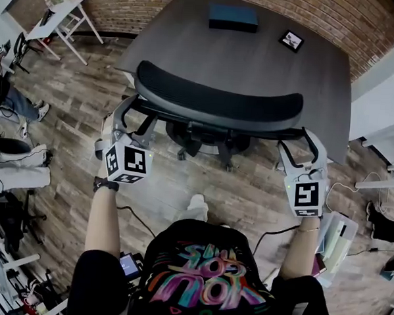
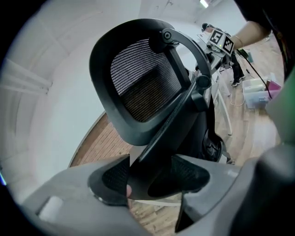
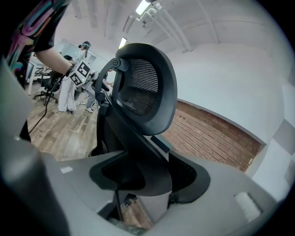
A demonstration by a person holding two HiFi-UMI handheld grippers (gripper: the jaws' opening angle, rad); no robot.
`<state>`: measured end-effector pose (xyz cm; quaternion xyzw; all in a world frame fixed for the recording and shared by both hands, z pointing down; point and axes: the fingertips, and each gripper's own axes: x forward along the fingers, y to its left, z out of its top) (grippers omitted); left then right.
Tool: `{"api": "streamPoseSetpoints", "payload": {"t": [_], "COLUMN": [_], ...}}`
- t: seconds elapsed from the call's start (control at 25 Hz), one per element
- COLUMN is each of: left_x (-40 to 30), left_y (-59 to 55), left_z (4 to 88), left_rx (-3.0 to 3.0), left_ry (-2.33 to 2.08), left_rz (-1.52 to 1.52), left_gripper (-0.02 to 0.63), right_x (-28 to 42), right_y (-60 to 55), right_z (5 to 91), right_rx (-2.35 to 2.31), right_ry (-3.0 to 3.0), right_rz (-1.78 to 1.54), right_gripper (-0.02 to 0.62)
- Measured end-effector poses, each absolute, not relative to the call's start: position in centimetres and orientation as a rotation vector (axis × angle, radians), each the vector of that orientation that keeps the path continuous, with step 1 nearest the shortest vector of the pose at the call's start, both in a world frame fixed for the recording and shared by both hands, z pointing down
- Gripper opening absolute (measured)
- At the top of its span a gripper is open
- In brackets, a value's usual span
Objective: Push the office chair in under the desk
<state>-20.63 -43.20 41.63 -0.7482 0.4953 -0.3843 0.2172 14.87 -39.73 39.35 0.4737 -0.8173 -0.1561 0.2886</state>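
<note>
Head view: the office chair [image 1: 219,105] stands on the wooden floor [image 1: 87,108] at the near edge of the dark counter [image 1: 268,65], with its backrest turned toward the person. The left tongs [image 1: 128,117] are clenched on the left side of the backrest frame, and the right tongs [image 1: 304,145] are clenched on the right side. Both gripper views show a black bar of this frame sitting tight between the two pads. On the far part of the counter lie a blue box [image 1: 233,17] and a small frame [image 1: 292,40], well apart from the chair.
</note>
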Motion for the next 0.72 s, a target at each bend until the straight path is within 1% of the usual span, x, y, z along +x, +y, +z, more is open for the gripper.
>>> {"api": "streamPoseSetpoints", "payload": {"t": [0.32,0.72], "left_x": [-23.0,-24.0], "left_y": [-47.6,-49.7], "left_z": [41.7,41.9], "left_rx": [-2.09,-2.081], "left_ry": [1.329,1.314], "left_rz": [-1.069,-1.076], "left_gripper": [0.276,0.282], "right_x": [12.3,11.1], "right_y": [-41.8,-42.4], "right_z": [39.1,39.0], "right_rx": [1.332,1.343], "right_ry": [-2.2,-2.219], "right_rz": [-0.352,-0.348], "right_gripper": [0.264,0.262]}}
